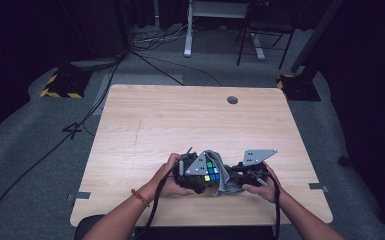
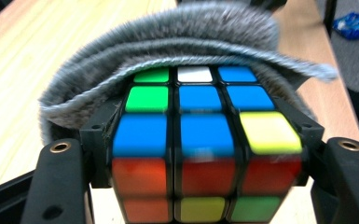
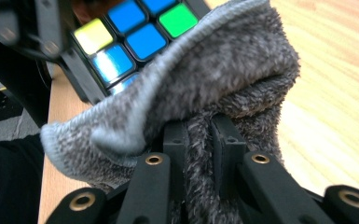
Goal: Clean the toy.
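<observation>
1. Left gripper (image 1: 196, 176): jaws clenched on the multicoloured plastic puzzle cube with nine square tiles per face (image 2: 200, 140); in the left gripper view the black pads press on the cube's two side faces
2. Cube top face in that view: mostly blue tiles, two green, one white, one yellow; the face below shows orange, yellow and green
3. Right gripper (image 1: 240, 175): jaws pinched tight on a fold of the fluffy grey knitted cloth (image 3: 214, 79), bunched between the two pads in the right gripper view
4. Cloth vs cube: draped over the cube's far edge and touching it, covering part of the back row of tiles; it arches up behind the cube
5. In the high view the cube (image 1: 211, 171) sits between the two grippers, cloth (image 1: 225, 176) on its right side, toward the right gripper
6. Cube sits over the near edge zone of the light wooden table (image 1: 180, 120), roughly centred left-to-right; cannot tell whether it rests on the table top or is lifted
7. Left hand (image 1: 167, 177) just left of the cube, right hand (image 1: 262, 185) right of it
</observation>
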Tool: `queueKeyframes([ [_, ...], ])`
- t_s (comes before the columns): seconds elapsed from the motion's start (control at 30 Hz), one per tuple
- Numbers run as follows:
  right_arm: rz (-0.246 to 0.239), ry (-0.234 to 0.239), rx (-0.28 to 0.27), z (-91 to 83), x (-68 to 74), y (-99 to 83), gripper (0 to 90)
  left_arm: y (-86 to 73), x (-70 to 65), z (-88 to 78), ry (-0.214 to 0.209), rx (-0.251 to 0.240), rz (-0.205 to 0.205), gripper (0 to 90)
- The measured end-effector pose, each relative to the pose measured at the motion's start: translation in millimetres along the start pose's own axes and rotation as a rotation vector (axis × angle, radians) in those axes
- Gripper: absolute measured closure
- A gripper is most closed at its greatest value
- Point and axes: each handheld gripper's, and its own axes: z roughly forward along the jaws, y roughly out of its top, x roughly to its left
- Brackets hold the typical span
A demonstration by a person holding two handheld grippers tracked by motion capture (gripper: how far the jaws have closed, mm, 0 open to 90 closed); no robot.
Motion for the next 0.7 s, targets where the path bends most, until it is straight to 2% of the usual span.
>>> queueKeyframes([
  [0.07, 0.004, 0.008, -0.029, -2.7, 1.3, 1.6, 78.9, -1.4, -1.9, 5.4, 0.022, 0.052, 0.011, 32.7],
  [0.23, -0.014, 0.011, -0.053, -7.6, 7.3, 7.6, 78.9, -2.0, -4.1, 13.2, 0.015, 0.095, 0.029, 33.2],
  [0.33, -0.02, -0.013, -0.043, -7.9, 5.3, 7.7, 78.8, -0.1, -1.9, 8.7, 0.013, 0.064, 0.016, 33.3],
  [0.4, -0.01, -0.032, -0.013, -5.7, 1.4, 5.8, 78.9, 2.5, -1.0, 3.2, 0.005, 0.021, 0.002, 33.4],
  [0.47, 0.001, -0.04, 0.015, -1.5, -1.0, 2.1, 78.9, 5.4, -1.2, -1.6, 0.007, -0.001, 0.001, 33.4],
  [0.63, 0.003, -0.048, 0.075, 6.6, -2.7, -0.9, 79.0, 6.8, -0.1, -7.9, 0.015, -0.028, -0.001, 33.4],
  [0.7, 0.017, -0.041, 0.083, 8.6, -3.4, -3.2, 78.9, 7.7, 0.3, -9.5, 0.02, -0.033, 0.003, 33.4],
])
